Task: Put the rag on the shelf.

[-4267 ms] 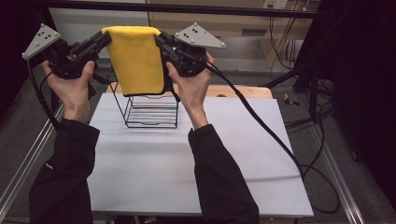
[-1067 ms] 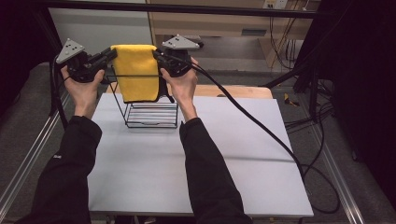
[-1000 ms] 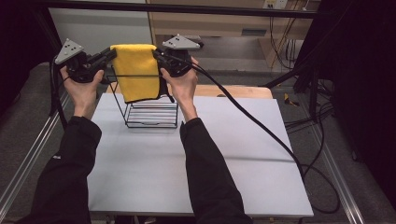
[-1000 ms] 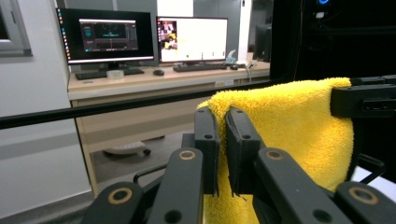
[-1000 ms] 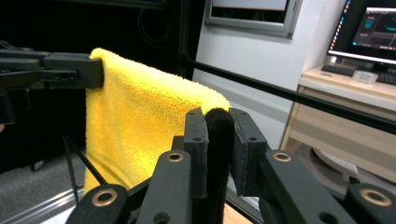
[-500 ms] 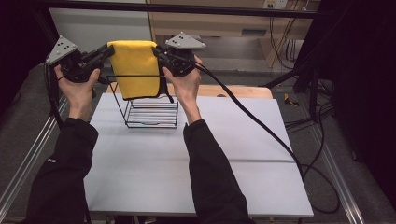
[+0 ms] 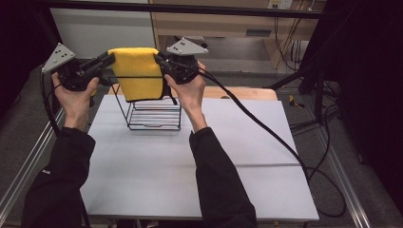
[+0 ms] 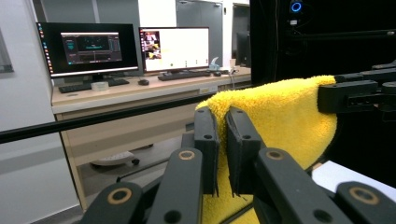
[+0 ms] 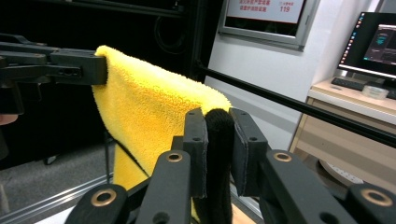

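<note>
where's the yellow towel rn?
High view: the yellow towel hangs stretched between the left gripper and right gripper, each clamped on a top corner, above the black wire rack at the table's far left.

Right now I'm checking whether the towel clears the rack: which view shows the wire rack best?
The high view: the whole wire rack stands on the table below the yellow towel. The gripper views show only thin wire stretches against the towel.

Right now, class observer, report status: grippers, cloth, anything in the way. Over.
Left gripper and right gripper both shut on the yellow cloth, one at each end. Cloth stretched level, hanging above the wire rack. Nothing between cloth and rack.
</note>
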A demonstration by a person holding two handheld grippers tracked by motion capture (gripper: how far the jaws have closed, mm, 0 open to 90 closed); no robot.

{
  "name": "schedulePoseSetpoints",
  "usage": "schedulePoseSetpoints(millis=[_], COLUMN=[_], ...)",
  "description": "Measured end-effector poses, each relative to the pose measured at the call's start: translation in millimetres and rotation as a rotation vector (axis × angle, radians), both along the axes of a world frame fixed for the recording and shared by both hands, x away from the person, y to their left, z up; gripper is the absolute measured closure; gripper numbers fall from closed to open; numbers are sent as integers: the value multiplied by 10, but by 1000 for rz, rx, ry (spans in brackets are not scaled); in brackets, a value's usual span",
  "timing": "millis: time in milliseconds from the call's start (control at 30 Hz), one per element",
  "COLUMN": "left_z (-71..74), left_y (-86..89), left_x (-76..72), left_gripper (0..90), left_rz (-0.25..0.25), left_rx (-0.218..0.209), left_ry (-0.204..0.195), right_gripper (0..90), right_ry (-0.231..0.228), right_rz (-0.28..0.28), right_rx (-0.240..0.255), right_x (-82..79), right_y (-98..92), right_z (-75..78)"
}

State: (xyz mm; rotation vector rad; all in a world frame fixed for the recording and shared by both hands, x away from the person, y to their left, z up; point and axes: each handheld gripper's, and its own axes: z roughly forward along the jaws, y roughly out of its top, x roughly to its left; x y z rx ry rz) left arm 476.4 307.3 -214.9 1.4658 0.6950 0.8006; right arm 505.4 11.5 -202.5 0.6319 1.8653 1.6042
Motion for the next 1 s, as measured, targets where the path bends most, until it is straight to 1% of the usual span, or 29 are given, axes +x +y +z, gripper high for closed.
schedulePoseSetpoints(millis=[67, 200, 233, 267, 300, 433, 533, 633, 767, 800, 867, 967, 1000], left_z=[-11, -42, -51, -58, -68, -102, -125, -155, -203, -237, -270, -310, -319], left_y=[11, 19, 19, 23, 20, 19, 14, 13, 14, 2, -12, -9, -5], left_x=[-24, -81, -96, -110, -133, -195, -242, -283, -311, -325, -340, -352, -354], left_gripper=[833, 832, 832, 831, 831, 827, 826, 825, 820, 818, 813, 806, 803], left_rz=[-4, -13, -14, -15, -17, -16, -14, -16, -17, -12, -3, -2, -4], left_rx=[2, 4, 1, 6, 8, 20, 38, 42, 40, 53, 65, 69, 66], left_ry=[2, 15, 20, 26, 44, 65, 79, 91, 107, 114, 122, 132, 140], right_gripper=[781, 778, 778, 777, 777, 773, 773, 772, 769, 768, 764, 761, 761], right_ry=[1, 7, 13, 13, 17, 37, 49, 60, 91, 96, 103, 107, 112], right_rz=[6, 15, 17, 19, 22, 29, 34, 41, 60, 63, 70, 78, 82], right_rx=[-4, -30, -34, -38, -46, -65, -76, -89, -80, -88, -98, -123, -124], right_x=[-28, -89, -109, -125, -141, -203, -245, -283, -307, -312, -321, -331, -334], right_y=[-1, 3, 3, 5, 5, 15, 22, 26, -5, -11, -15, -14, -14], right_z=[-14, -25, -26, -30, -34, -52, -68, -83, -126, -140, -173, -216, -227])
